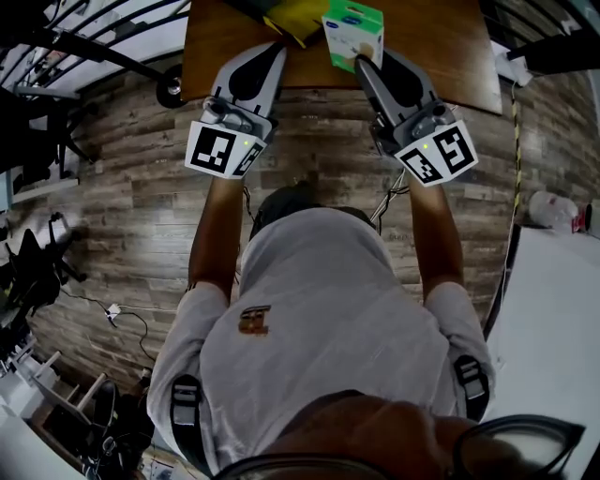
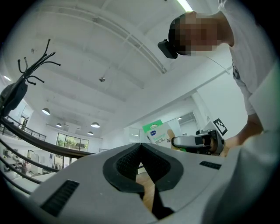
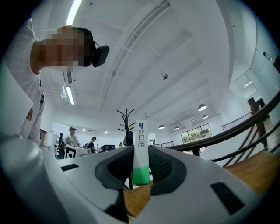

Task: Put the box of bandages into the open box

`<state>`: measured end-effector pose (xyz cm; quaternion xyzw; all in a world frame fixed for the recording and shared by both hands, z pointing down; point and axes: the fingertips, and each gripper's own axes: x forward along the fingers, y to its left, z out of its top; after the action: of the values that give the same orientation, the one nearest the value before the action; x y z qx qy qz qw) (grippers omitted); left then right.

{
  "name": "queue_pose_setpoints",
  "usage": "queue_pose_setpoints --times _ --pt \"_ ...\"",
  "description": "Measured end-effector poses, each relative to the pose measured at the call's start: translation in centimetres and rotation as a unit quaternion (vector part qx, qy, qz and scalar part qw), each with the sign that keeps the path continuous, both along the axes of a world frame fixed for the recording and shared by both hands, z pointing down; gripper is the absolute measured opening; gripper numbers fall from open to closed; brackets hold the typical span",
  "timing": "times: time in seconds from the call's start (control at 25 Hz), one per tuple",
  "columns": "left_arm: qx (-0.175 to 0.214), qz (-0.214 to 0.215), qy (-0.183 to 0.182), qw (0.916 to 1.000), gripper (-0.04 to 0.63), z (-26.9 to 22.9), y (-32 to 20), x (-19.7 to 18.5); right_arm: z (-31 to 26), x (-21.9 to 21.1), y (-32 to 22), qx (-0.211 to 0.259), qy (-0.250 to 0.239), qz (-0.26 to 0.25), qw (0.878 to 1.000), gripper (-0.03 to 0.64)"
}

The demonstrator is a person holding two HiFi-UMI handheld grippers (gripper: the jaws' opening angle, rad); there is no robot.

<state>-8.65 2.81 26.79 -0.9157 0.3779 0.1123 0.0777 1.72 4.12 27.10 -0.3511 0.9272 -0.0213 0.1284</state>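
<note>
The box of bandages, green and white, is held upright over the near part of the wooden table. My right gripper is shut on its narrow sides; in the right gripper view the box stands between the dark pads. To its left my left gripper reaches over the table's edge, and in its own view this left gripper has its tips touching with nothing between them. That view also shows the box and the right gripper off to the right. No open box can be made out.
A yellow and dark thing lies on the table, cut by the frame's top. Black railing runs at the upper left above plank flooring. A coat rack and people stand far off. A white surface is at right.
</note>
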Motion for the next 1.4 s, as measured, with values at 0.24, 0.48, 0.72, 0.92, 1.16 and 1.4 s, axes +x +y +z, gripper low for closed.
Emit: queue_pose_setpoints --times 0.24,0.48,0.72,0.92,1.16,1.4 --pt "0.001 0.013 -0.005 0.9999 0.02 0.3 -6.4 -1.7 0.5 -2.1 -6.1 -0.004 0.016 0.008 1.0 0.104" --pt "0.001 0.023 -0.004 0.9997 0.02 0.9 -11.8 -4.8 1.9 -5.3 -11.6 -0.012 0.042 0.018 0.999 0.104" --pt "-0.006 0.024 -0.001 0.9997 0.02 1.6 -15.3 -5.7 3.1 -6.0 -15.8 -0.022 0.083 0.021 0.996 0.104" --pt "-0.018 0.022 -0.004 0.9996 0.02 2.3 -18.6 -5.8 4.1 -6.3 -19.9 -0.034 0.119 0.013 0.992 0.104" --pt "-0.029 0.011 -0.013 0.9994 0.02 3.1 -23.0 -3.8 5.8 -4.7 -24.9 -0.053 0.141 -0.001 0.989 0.104" --pt "-0.04 -0.005 -0.021 0.999 0.02 4.7 -25.8 -2.6 8.3 -3.9 -28.1 -0.059 0.176 -0.026 0.982 0.104"
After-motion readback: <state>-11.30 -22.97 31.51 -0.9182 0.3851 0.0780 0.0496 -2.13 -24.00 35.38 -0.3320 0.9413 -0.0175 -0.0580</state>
